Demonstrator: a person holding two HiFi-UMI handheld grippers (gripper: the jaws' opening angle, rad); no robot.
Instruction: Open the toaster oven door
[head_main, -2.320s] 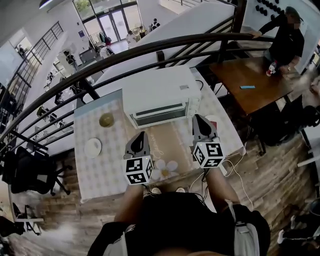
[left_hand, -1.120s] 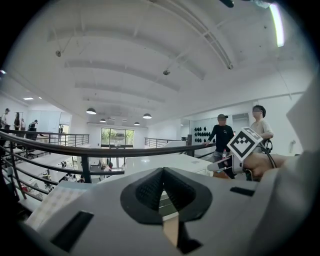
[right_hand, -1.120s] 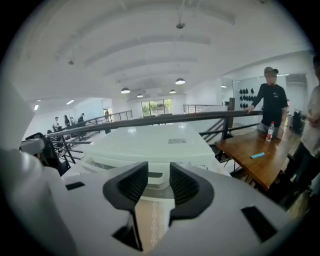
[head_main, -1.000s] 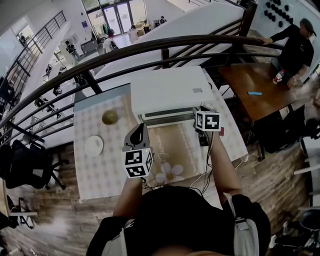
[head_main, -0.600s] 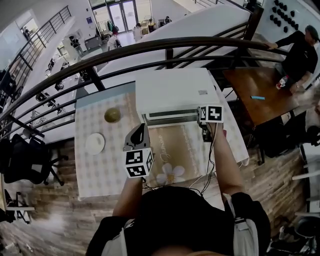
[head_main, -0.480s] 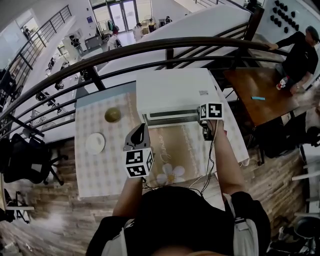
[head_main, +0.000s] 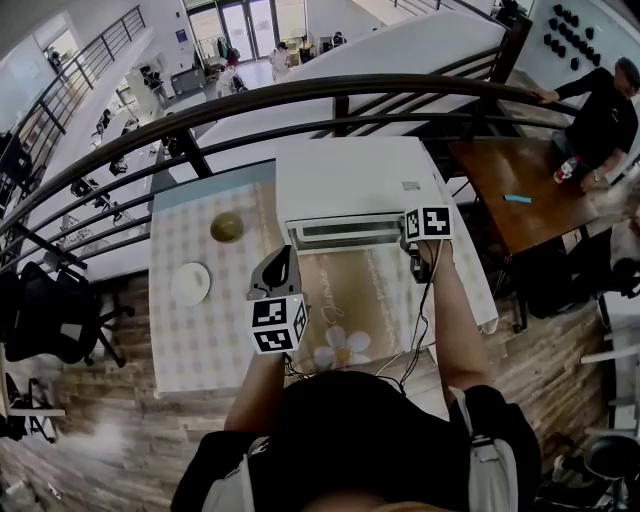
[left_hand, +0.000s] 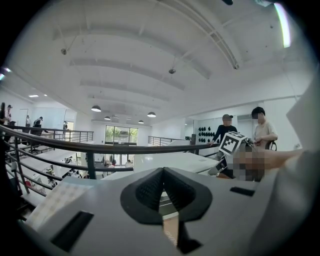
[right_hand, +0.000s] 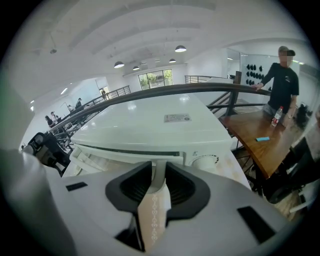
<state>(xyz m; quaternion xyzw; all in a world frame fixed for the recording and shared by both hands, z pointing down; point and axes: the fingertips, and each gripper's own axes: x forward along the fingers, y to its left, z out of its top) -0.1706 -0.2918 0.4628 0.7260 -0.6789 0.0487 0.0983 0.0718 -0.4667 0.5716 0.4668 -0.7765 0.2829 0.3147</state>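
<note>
The white toaster oven stands at the back of the checked table, and it also shows in the right gripper view. My right gripper is at the right end of the oven's front. Its jaws have just been closing, and the white door handle sits between the dark pads, which press on it from both sides. A dark gap runs along the door's top edge. My left gripper hovers over the table in front of the oven, shut and empty, its pads meeting.
An olive bowl and a white plate sit on the table's left side. A beige mat with a flower print lies in front of the oven. A dark railing runs behind it. A wooden table with a person stands to the right.
My right gripper has gone forward from near the table's front edge to the oven's front right corner and settled lower on the handle. The left gripper has stayed put.
</note>
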